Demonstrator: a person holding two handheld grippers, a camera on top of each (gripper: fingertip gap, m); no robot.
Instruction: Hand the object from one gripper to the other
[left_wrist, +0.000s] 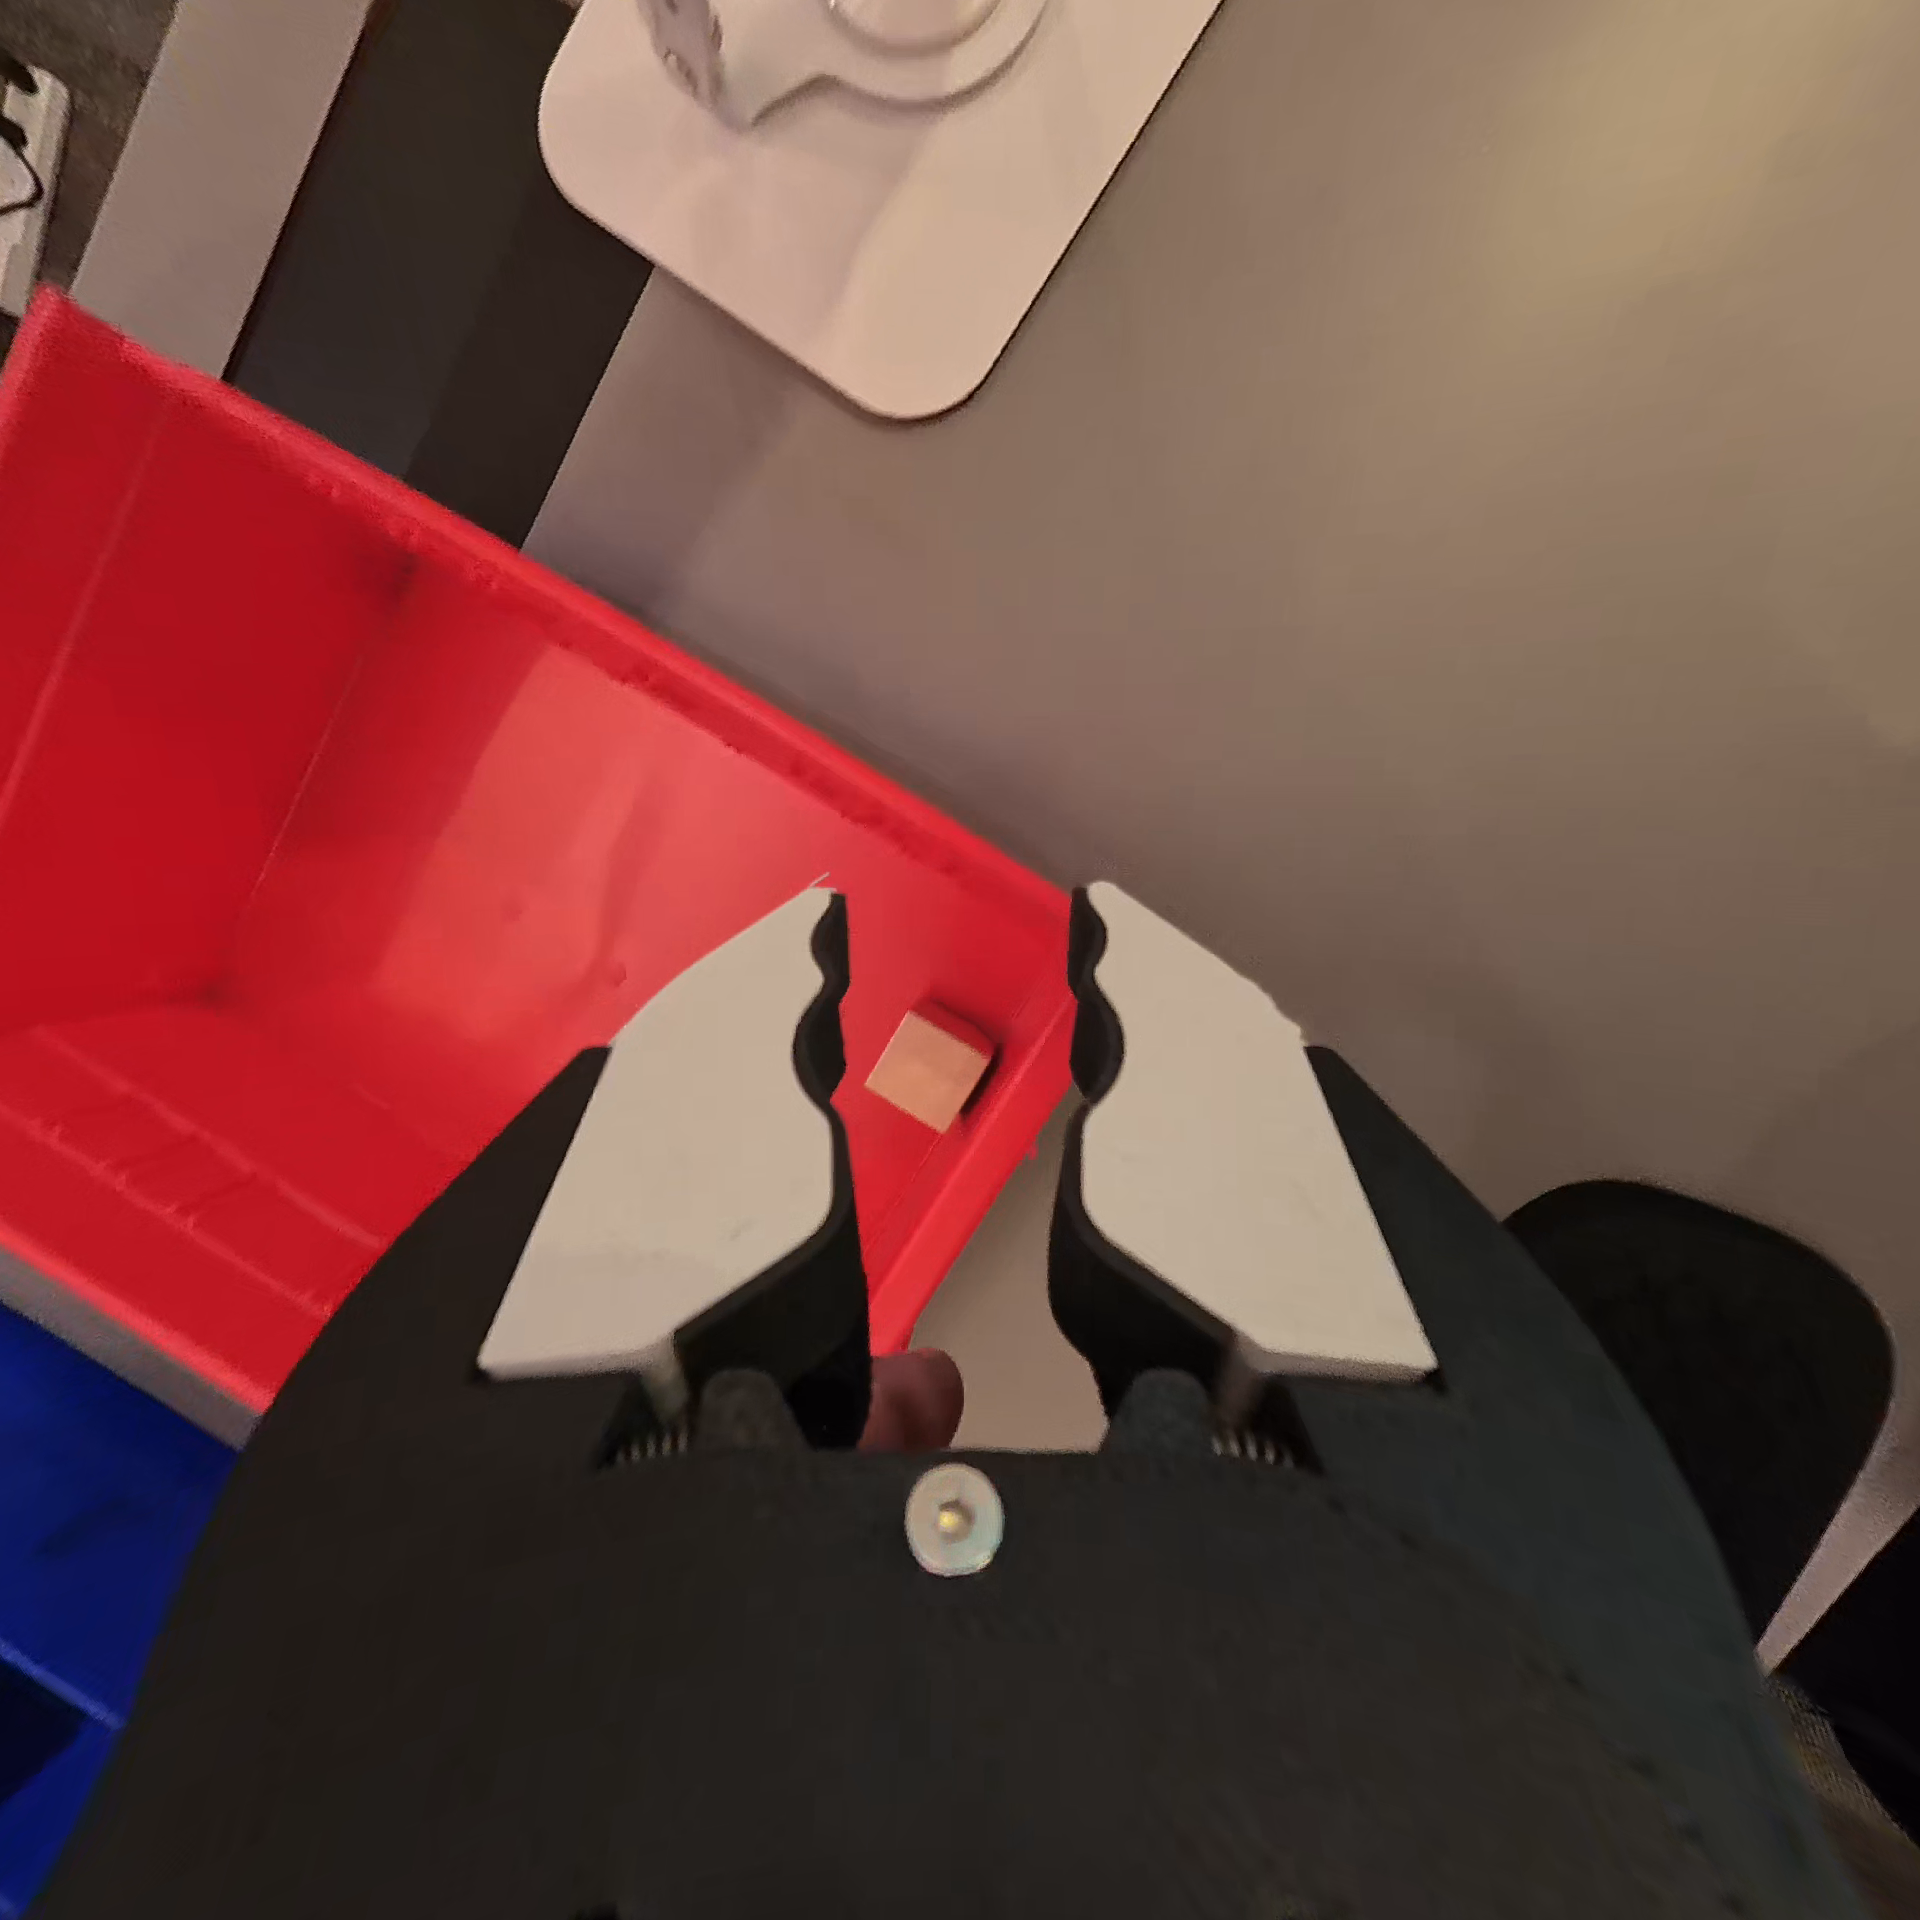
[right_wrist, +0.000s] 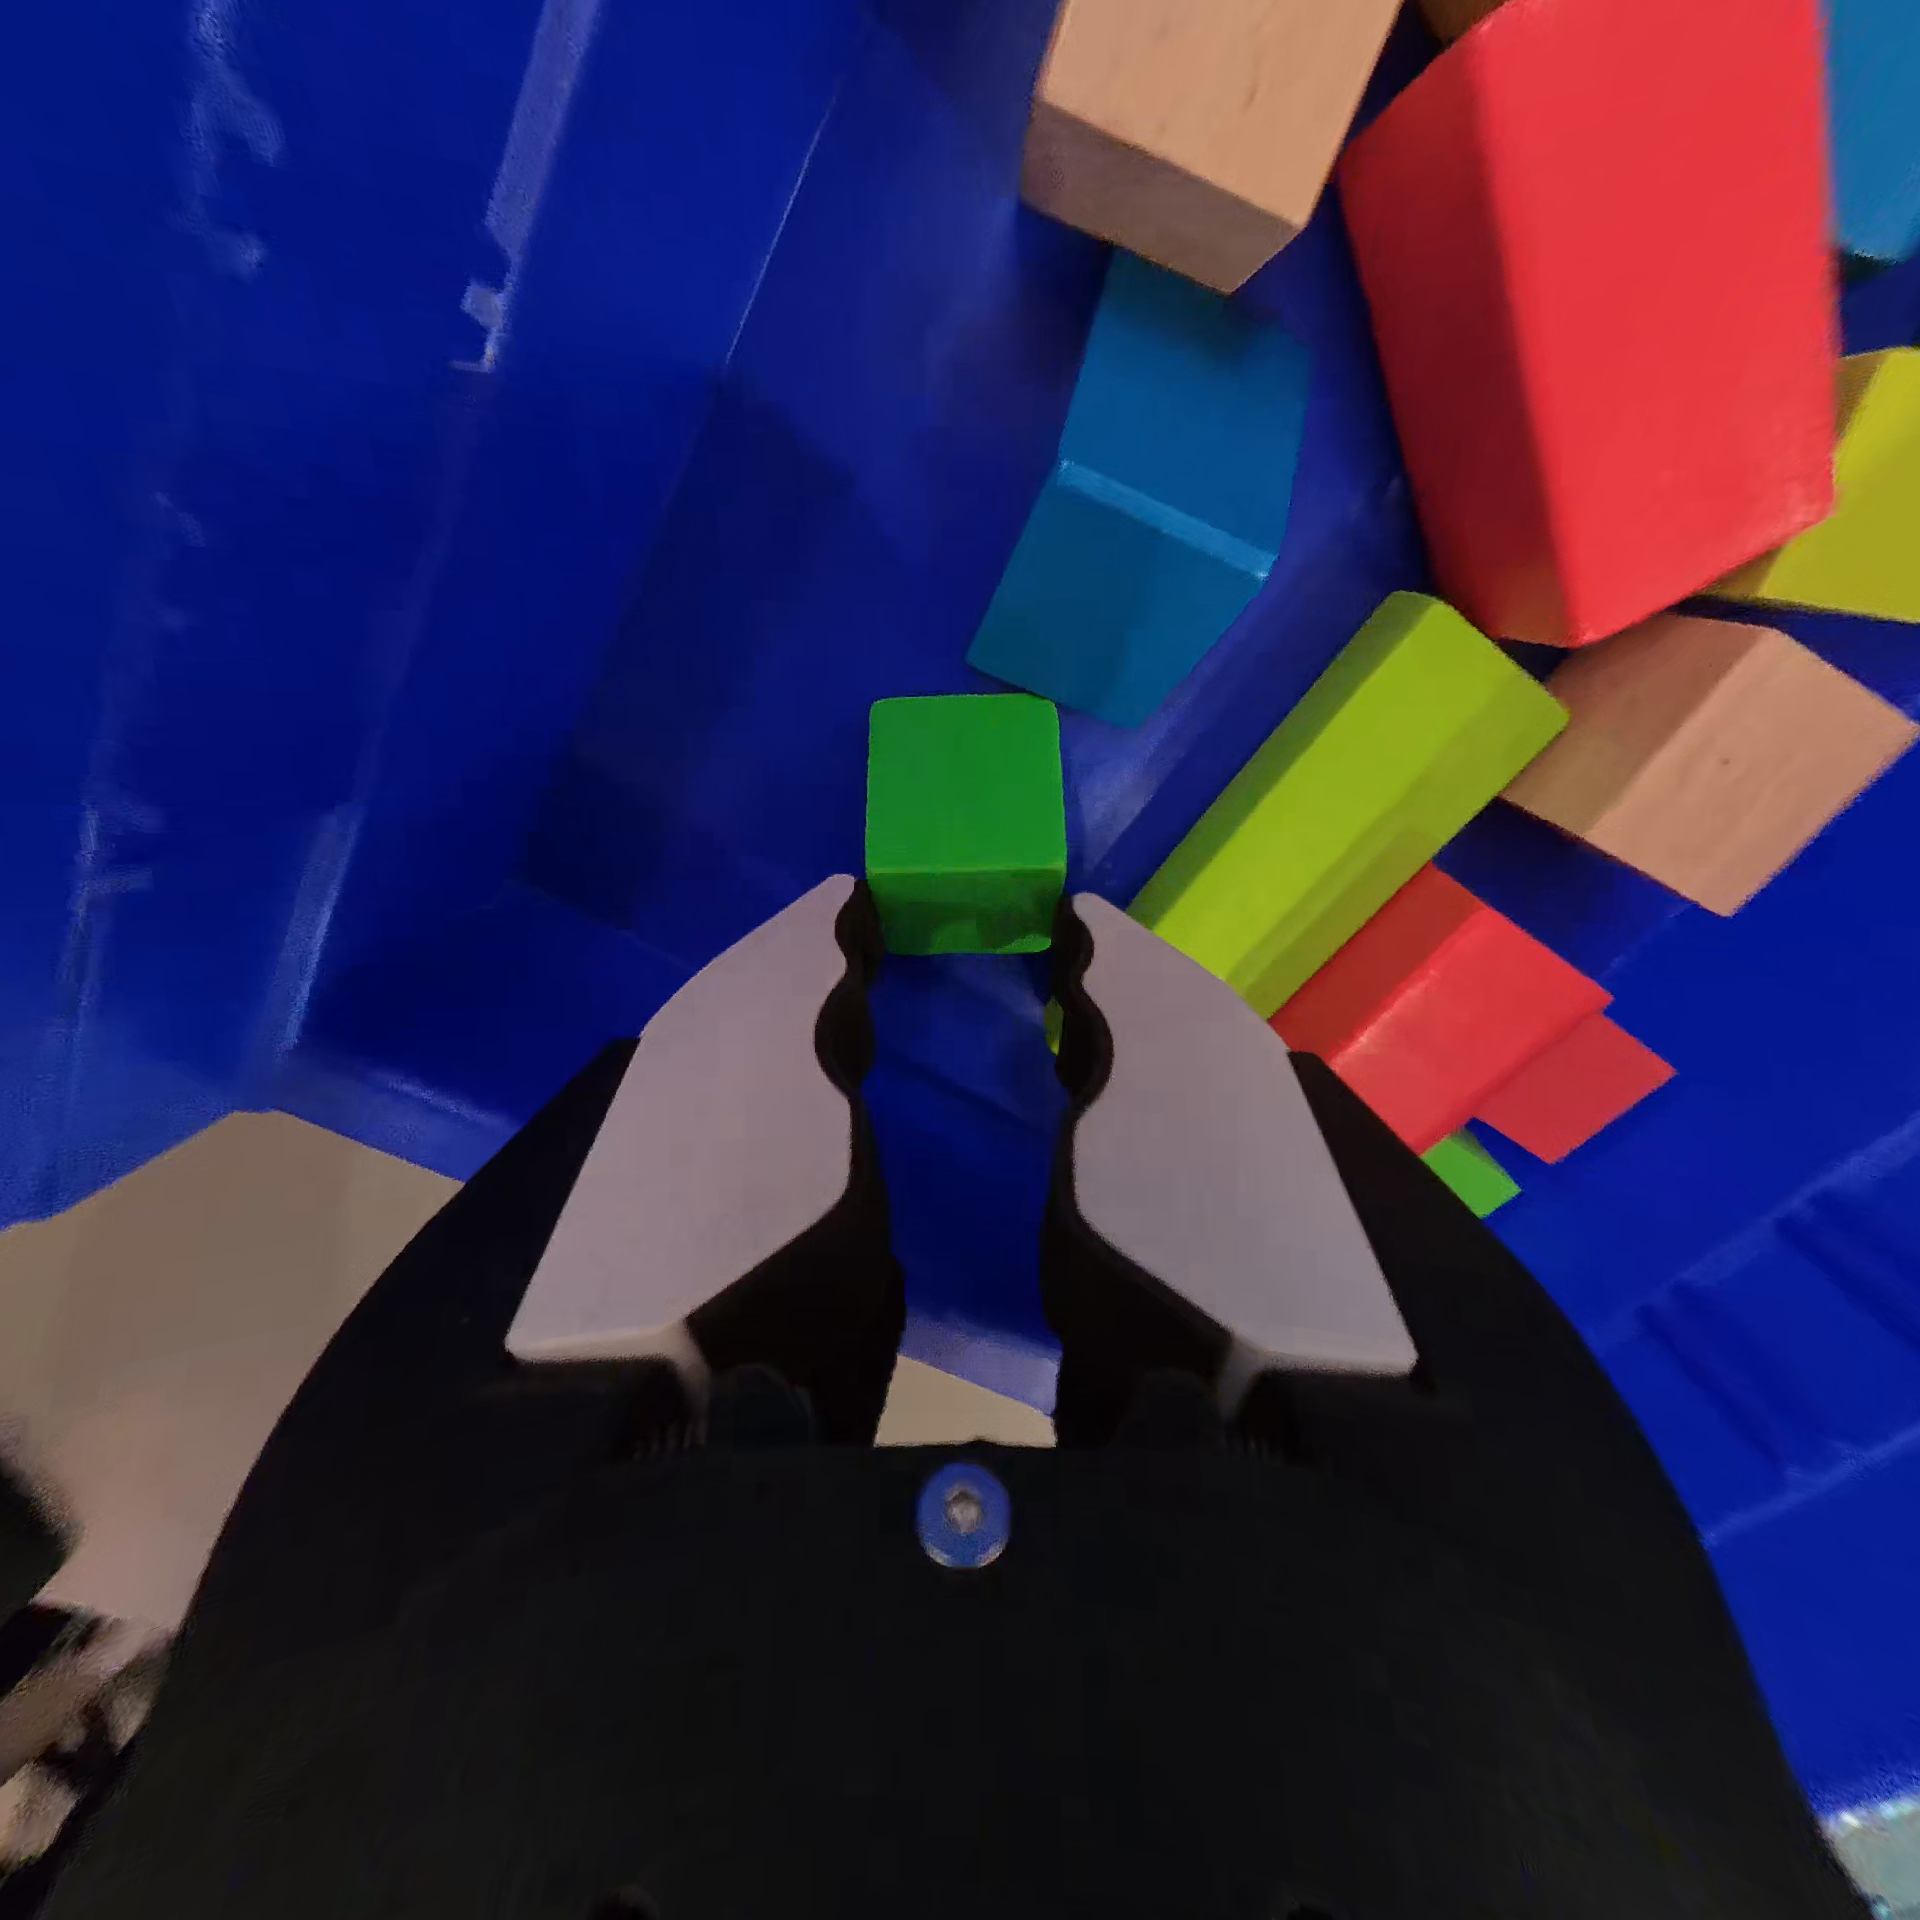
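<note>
Green cube (right_wrist: 964, 821), the thing to be handed over, sits at the very tips of the right gripper (right_wrist: 962, 920), above the inside of a blue bin (right_wrist: 416, 623).

Going from left to right, the left wrist view comes first. A red bin (left_wrist: 364, 831) fills the left side, and a small piece of a second blue bin (left_wrist: 94, 1507) shows in the lower left corner. The left gripper (left_wrist: 954, 935) hangs over the right corner of the red bin with its jaws standing apart and nothing between them. Below the jaws, on the floor of the red bin, lies a small wooden cube (left_wrist: 928, 1068), close to the corner wall. To the right is a grey table (left_wrist: 1351, 623), with a white flat base (left_wrist: 883, 208) at the top and a black chair (left_wrist: 1714, 1403) at the lower right.

In the right wrist view, both black pads press on the sides of the green cube, so it is held. Right of it, a pile of blocks lies in the bin: a light blue block (right_wrist: 1153, 499), a lime long block (right_wrist: 1351, 790), a big red block (right_wrist: 1600, 312), two wooden blocks (right_wrist: 1184, 114) and a smaller red block (right_wrist: 1455, 1018)
</note>
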